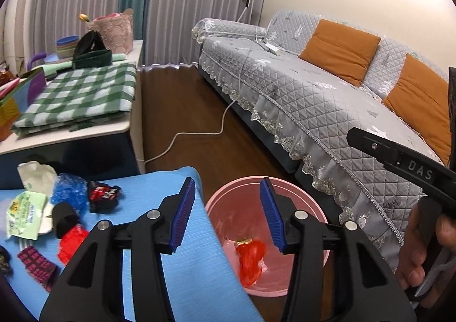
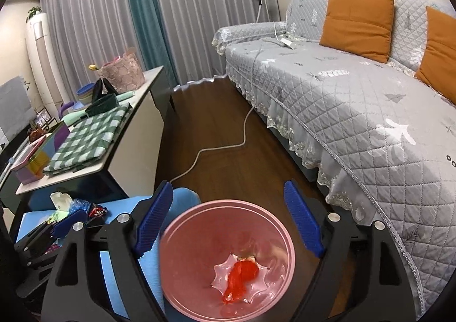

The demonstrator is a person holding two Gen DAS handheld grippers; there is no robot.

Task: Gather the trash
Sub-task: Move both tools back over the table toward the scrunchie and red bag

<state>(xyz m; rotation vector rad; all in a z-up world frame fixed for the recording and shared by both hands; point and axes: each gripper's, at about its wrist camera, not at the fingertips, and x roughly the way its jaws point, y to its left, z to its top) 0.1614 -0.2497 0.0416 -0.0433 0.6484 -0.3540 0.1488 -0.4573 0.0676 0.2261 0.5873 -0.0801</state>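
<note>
Nearest the right wrist camera, the right gripper stands wide open with nothing between its blue pads, poised directly over the pink bin. Judging by that, it is there to drop trash in, not to pick anything up. The left gripper is partly open, its pads clear of everything, and it hangs over the bin's left rim, where the bin meets the blue mat. A hand grips the right tool's handle at the bin's right.

At the bottom of the bin lies a crumpled red wrapper on a clear plastic piece: one bit of trash is already collected. The bin sits on the floor just right of the mat's edge, presumably so that each piece needs only a short carry from the mat.

Left of the bin, the rest of the trash waits on the mat: a red scrap, a black piece, a dark printed packet, blue crinkled plastic, a green-and-white paper pack and a magenta-checked wrapper. The collecting looks barely begun.

Beyond the bin, dark wood floor runs back with a white cable snaking over it. Farther left of the bin stands a white table bearing a folded green checked cloth; to the bin's right stretches a grey quilted sofa with orange cushions. Grey and teal curtains close the far wall.
</note>
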